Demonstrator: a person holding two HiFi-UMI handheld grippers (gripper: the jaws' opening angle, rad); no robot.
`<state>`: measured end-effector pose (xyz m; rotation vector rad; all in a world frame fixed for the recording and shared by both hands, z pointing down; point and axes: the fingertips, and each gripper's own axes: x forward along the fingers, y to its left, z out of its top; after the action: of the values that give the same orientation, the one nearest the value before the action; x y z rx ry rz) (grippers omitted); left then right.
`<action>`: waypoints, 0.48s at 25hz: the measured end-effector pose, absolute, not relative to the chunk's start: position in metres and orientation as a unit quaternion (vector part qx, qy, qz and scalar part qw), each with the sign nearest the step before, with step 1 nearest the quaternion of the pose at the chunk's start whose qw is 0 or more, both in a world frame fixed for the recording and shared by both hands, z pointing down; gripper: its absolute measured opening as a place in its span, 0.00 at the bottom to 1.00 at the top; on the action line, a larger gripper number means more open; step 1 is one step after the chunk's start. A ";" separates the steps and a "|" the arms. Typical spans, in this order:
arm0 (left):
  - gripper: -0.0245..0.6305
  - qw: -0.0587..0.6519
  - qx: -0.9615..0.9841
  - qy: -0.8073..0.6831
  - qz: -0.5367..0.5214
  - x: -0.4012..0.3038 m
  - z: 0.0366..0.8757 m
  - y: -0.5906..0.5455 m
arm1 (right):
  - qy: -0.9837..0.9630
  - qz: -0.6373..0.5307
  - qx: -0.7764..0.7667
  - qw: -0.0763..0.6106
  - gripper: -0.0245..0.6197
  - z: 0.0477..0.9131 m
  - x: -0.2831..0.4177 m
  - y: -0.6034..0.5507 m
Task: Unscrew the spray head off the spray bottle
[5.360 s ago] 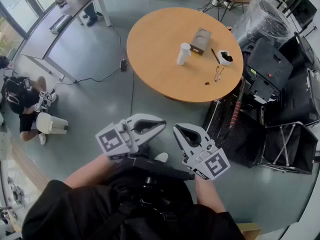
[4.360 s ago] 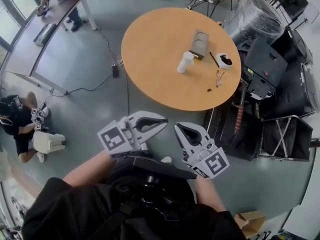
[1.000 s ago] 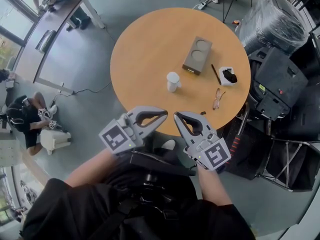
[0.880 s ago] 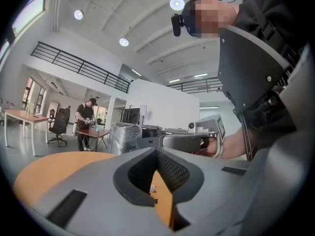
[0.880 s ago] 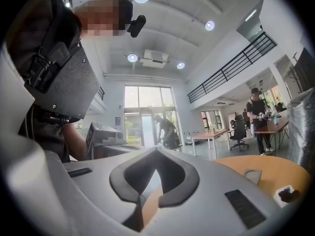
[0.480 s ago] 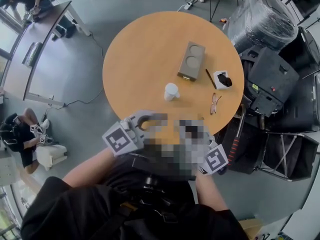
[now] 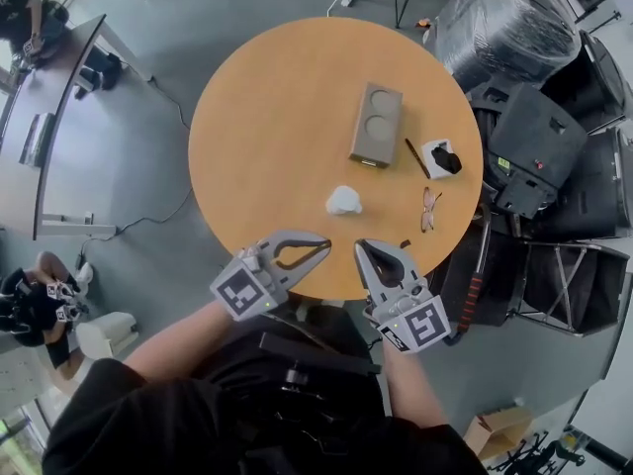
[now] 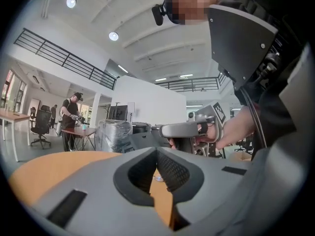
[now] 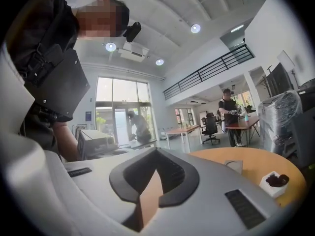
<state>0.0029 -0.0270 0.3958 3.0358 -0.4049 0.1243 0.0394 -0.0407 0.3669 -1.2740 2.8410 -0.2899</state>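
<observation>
A white spray bottle (image 7: 344, 201) stands on the round orange table (image 7: 257, 117), seen from above, a little beyond both grippers. My left gripper (image 7: 326, 246) is at the table's near edge, left of the bottle and short of it, jaws shut with nothing in them. My right gripper (image 7: 359, 248) is beside it, also shut and empty, with its tip just under the bottle in the picture. Each gripper view shows closed jaws: the left gripper (image 8: 157, 151) faces the right gripper (image 8: 192, 129), and the right gripper (image 9: 157, 150) looks across the table. The bottle appears in neither gripper view.
On the table lie a grey cup carrier (image 7: 376, 125), a pen (image 7: 414, 157), a small white box (image 7: 441, 157) with something black in it, and glasses (image 7: 429, 209). Black cases (image 7: 534, 137) and a plastic-wrapped bundle (image 7: 504, 28) crowd the right side. A long desk (image 7: 49, 137) stands at the left.
Both grippers have moved from over the floor to the table's near edge, jaws shut throughout. The table and bottle now sit much closer in the head view.
</observation>
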 end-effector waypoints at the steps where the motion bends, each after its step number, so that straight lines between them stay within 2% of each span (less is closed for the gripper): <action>1: 0.04 0.045 0.990 -0.132 0.037 0.000 0.402 -0.034 | 0.906 -0.094 -0.413 0.005 0.02 0.372 0.037 -0.047; 12: 0.05 0.036 0.985 -0.154 0.062 -0.004 0.499 -0.096 | 0.893 -0.092 -0.441 -0.011 0.02 0.441 0.044 -0.098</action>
<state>-0.0038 -0.0955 0.4995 3.0266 -0.4740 0.1905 0.0444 -0.0978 0.4406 -1.3954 2.8250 -0.2926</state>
